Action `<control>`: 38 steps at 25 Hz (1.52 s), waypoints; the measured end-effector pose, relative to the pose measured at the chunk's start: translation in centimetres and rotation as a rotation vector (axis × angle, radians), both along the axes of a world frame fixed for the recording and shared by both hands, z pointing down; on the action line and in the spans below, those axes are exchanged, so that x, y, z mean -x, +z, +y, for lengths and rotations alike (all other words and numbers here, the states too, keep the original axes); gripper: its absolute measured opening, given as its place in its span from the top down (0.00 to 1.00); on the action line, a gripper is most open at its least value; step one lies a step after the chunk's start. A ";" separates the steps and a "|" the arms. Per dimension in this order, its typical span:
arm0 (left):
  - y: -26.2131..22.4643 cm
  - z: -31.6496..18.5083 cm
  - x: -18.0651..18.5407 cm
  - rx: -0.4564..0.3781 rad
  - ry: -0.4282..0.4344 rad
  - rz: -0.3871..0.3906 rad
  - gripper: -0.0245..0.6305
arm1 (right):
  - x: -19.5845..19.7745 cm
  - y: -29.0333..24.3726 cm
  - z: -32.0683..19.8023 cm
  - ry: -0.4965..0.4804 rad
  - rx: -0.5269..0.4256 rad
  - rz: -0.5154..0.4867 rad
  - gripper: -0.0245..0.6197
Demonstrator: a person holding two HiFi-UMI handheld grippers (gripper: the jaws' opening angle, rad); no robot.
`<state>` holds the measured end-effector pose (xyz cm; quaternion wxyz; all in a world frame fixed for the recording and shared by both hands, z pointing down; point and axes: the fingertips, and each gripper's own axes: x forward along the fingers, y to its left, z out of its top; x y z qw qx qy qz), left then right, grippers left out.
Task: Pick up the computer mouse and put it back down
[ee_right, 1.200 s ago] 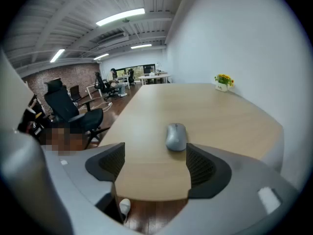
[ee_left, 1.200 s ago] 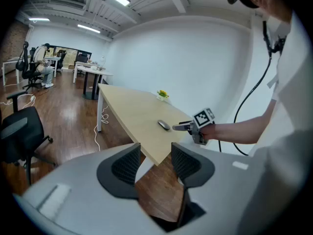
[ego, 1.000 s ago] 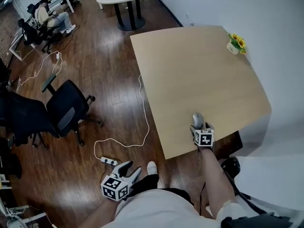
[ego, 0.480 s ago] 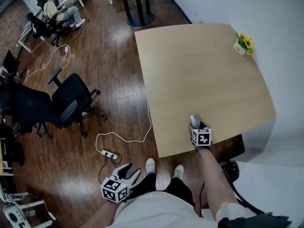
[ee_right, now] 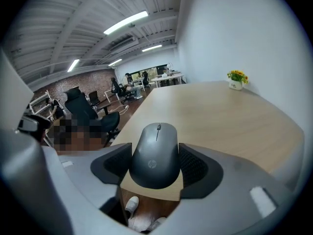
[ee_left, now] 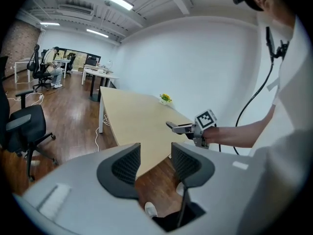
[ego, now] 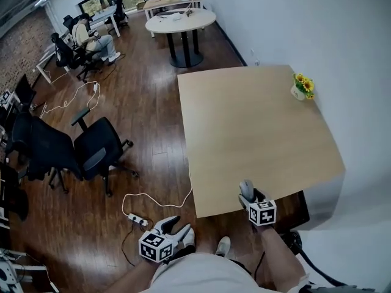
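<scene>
Mouse point(ee_right: 155, 153) in right tool point(ego: 248, 196), above table point(ego: 256, 121)'s near edge, flowerpot point(ego: 300, 88) at far right

The right gripper point(ee_right: 155, 166) clamps a dark grey computer mouse point(ee_right: 156, 146) between its two jaws, pads pressed to both sides, scroll wheel pointing away. The near edge of the pale wooden desk point(ee_right: 220, 116) shows just beneath it. A small pot of yellow flowers point(ee_right: 236, 81) stands near the desk's far right edge. Black office chairs point(ee_right: 85, 112) stand on the wood floor to the left.
</scene>
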<state>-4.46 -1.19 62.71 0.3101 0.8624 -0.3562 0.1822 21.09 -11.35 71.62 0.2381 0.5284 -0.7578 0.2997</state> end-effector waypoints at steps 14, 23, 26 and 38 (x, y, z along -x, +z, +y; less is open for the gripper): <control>-2.6 -1.3 -1.5 -0.111 0.072 0.016 0.69 | 1.5 -14.4 7.2 -0.020 -0.210 -0.080 0.49; -4.0 -1.7 -2.8 -0.170 0.097 0.032 0.70 | 1.1 -16.1 7.5 -0.019 -0.250 -0.065 0.49; -3.8 -1.6 -2.5 -0.169 0.094 0.022 0.68 | 1.0 -16.1 7.5 -0.021 -0.250 -0.064 0.49; -3.2 -1.1 -0.2 -0.147 0.035 -0.007 0.68 | -0.6 -9.9 3.3 0.028 -0.191 -0.034 0.49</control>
